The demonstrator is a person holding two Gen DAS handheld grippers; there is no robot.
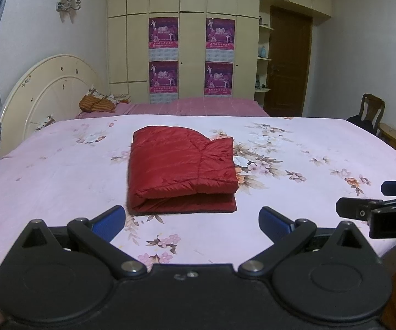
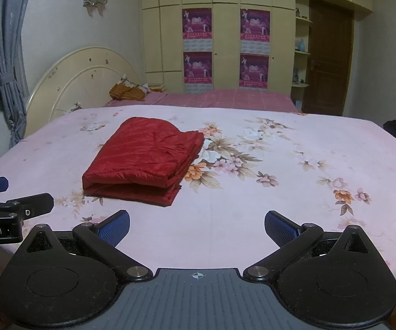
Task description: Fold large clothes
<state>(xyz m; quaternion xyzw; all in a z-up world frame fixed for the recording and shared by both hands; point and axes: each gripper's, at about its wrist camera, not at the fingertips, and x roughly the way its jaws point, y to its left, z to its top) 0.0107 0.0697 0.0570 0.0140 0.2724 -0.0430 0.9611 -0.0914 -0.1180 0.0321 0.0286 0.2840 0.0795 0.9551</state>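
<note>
Item: red quilted garment (image 1: 182, 169), folded into a compact layered rectangle, lay at centre frame on the floral bedsheet (image 1: 307, 148). Left gripper (image 1: 191, 220) and right gripper (image 2: 196, 227) sat low in frame, short of the garment, jaws spread wide, holding nothing. Judged: folding appeared complete; finishing well would mean squaring the slightly stepped right-hand edges without disturbing the stacked layers.

The left gripper (image 1: 191, 221) has a black body with two round discs, silver pivot screws and blue ribbed finger pads (image 1: 110, 221). The right gripper (image 2: 197, 227) matches it, with a grey ridged plate carrying a white crosshair mark.
</note>
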